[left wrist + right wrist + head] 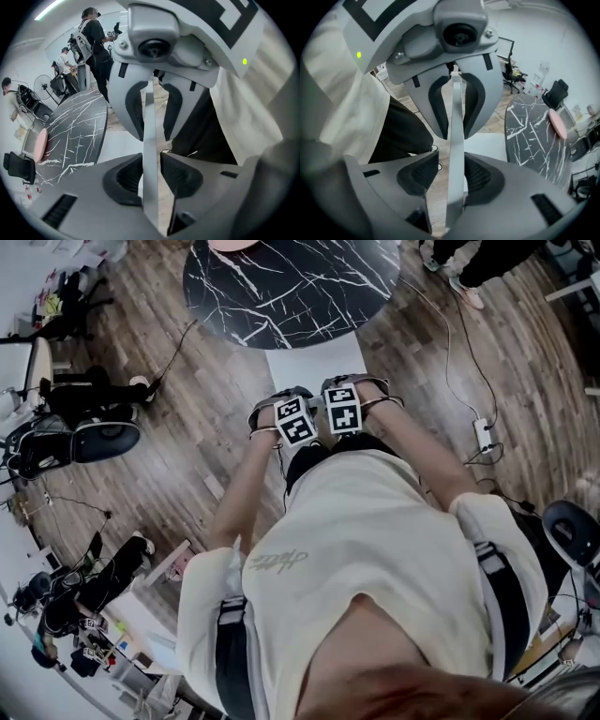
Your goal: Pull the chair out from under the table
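Note:
A white chair stands pushed in at a round black marble table [291, 282], its seat [314, 367] partly out from under the rim. Both grippers sit side by side over the chair's thin grey backrest, pointing steeply down. In the left gripper view the backrest edge [150, 131] runs between the jaws of the left gripper [151, 173], and both pads lie against it. In the right gripper view the backrest [457, 122] also stands between the right gripper's [452, 176] jaws, touching one pad with a gap at the other. From above I see the left gripper [291, 442] and right gripper [345, 434].
A pink plate [557, 124] lies on the table. A power strip [484, 434] with cables lies on the wood floor at the right. Office chairs [94, 437] and gear crowd the left side. People stand beyond the table [96, 42].

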Tool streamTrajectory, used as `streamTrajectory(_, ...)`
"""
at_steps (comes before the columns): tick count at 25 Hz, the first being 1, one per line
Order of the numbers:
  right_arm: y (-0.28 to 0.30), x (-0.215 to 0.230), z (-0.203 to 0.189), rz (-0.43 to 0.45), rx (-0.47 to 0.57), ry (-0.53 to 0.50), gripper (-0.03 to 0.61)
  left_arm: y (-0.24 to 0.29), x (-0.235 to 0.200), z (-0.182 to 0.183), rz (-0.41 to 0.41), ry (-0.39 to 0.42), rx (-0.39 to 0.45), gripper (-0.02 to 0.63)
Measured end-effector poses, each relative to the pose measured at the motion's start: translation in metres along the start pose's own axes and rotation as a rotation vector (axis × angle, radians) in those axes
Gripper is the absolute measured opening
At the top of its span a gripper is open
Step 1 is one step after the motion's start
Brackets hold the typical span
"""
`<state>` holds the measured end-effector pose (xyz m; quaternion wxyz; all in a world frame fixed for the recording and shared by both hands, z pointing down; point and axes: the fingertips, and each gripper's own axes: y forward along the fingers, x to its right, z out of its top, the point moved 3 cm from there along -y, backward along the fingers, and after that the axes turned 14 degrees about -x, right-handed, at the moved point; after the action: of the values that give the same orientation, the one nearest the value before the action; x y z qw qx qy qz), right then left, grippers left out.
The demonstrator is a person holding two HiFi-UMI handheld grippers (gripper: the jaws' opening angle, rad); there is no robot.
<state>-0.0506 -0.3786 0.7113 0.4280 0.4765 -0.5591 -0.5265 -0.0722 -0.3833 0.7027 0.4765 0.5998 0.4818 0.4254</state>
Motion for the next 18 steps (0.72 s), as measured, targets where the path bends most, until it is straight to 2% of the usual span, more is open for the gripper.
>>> streamTrajectory(3,0.006,0.001,-0.001,0.009,-0.020,-0.006,0.173,0.003,0.000,0.000,-0.013,-0.008,0.002,0.129)
streamTrajectory(7,0.015,0.002,0.000,0.023,-0.061,-0.027,0.170,0.004,-0.003,0.002,-0.019,-0.004,-0.014,0.092)
streamTrajectory(9,0.018,0.005,0.002,0.011,-0.068,-0.021,0.143,0.005,-0.003,0.003,-0.030,0.005,-0.024,0.092)
streamTrajectory(11,0.018,0.008,0.002,0.002,-0.070,0.000,0.086,0.005,-0.003,0.003,-0.042,0.008,-0.028,0.091)
streamTrajectory(18,0.020,0.011,0.002,0.006,-0.072,0.021,0.084,0.008,-0.005,0.003,-0.046,0.001,-0.028,0.091)
